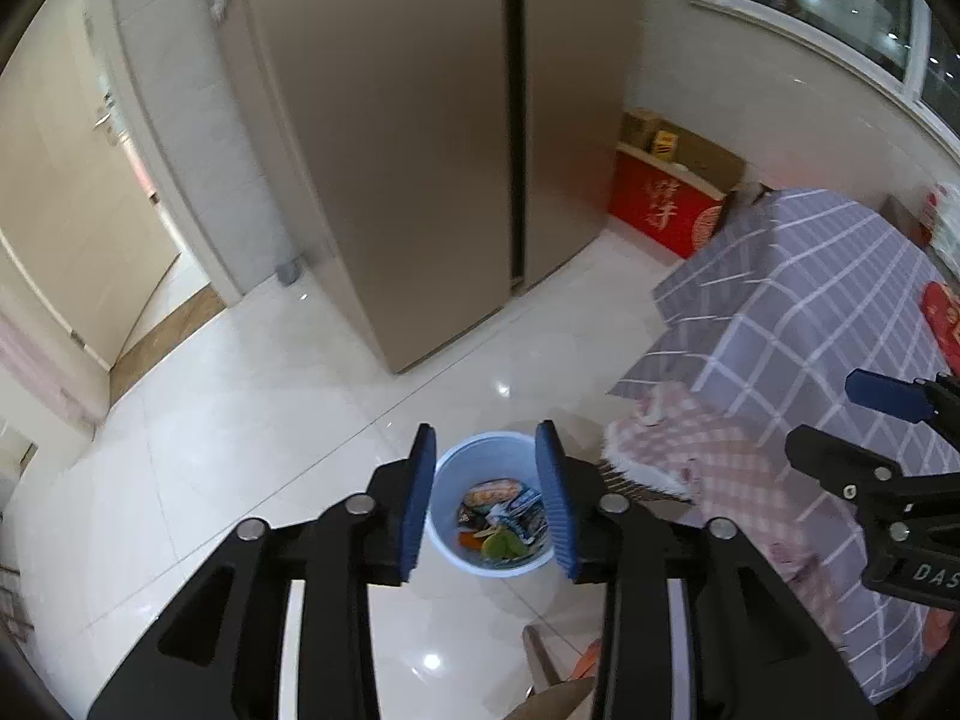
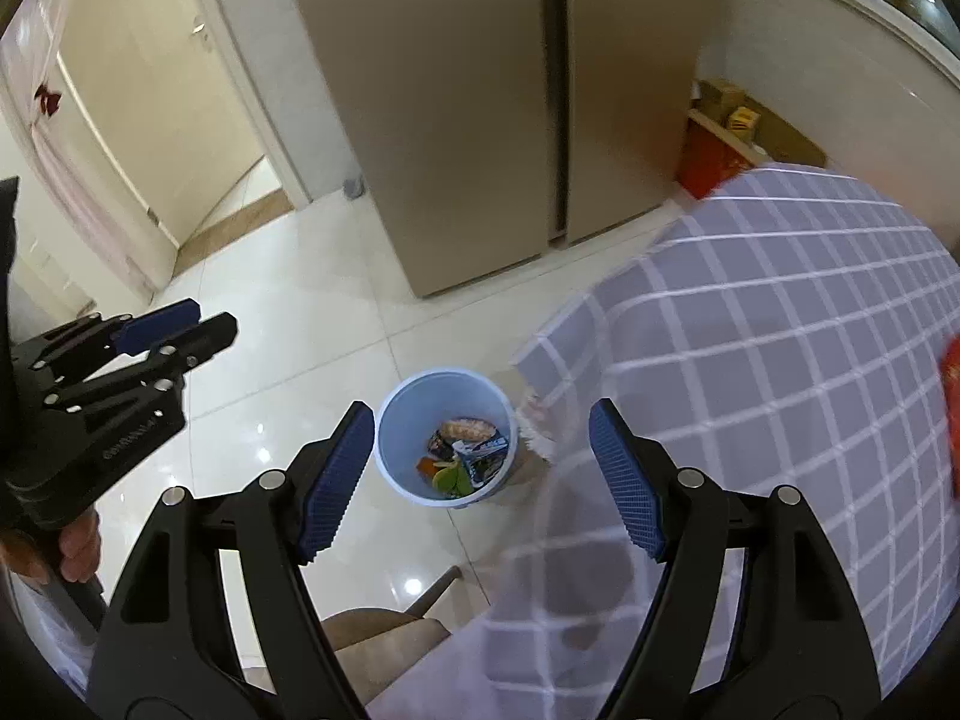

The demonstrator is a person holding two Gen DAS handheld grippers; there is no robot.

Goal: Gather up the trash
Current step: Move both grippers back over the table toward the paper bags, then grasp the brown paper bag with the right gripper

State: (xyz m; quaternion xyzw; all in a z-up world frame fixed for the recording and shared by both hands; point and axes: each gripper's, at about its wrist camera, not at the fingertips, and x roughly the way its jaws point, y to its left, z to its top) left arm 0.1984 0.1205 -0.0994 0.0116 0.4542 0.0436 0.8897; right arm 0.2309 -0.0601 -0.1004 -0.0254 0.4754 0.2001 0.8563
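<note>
A pale blue bin [image 1: 456, 468] stands on the white tile floor beside the table; it also shows in the right wrist view [image 2: 408, 414]. Inside lie snack wrappers [image 1: 507, 504] and green and orange scraps [image 2: 450, 477]. My left gripper [image 1: 489, 498] is open and empty, held high above the bin. My right gripper [image 2: 483, 480] is open and empty, above the bin and the table's edge. Each gripper shows in the other's view: the right one [image 1: 840, 426] and the left one [image 2: 198, 327].
A table under a grey checked cloth [image 2: 750, 360] fills the right side, with a red item [image 2: 951, 384] at its far right. A beige fridge [image 1: 420, 150] stands ahead, red boxes [image 1: 666, 210] beside it, a doorway [image 1: 90, 210] left. A chair [image 2: 384, 630] sits below.
</note>
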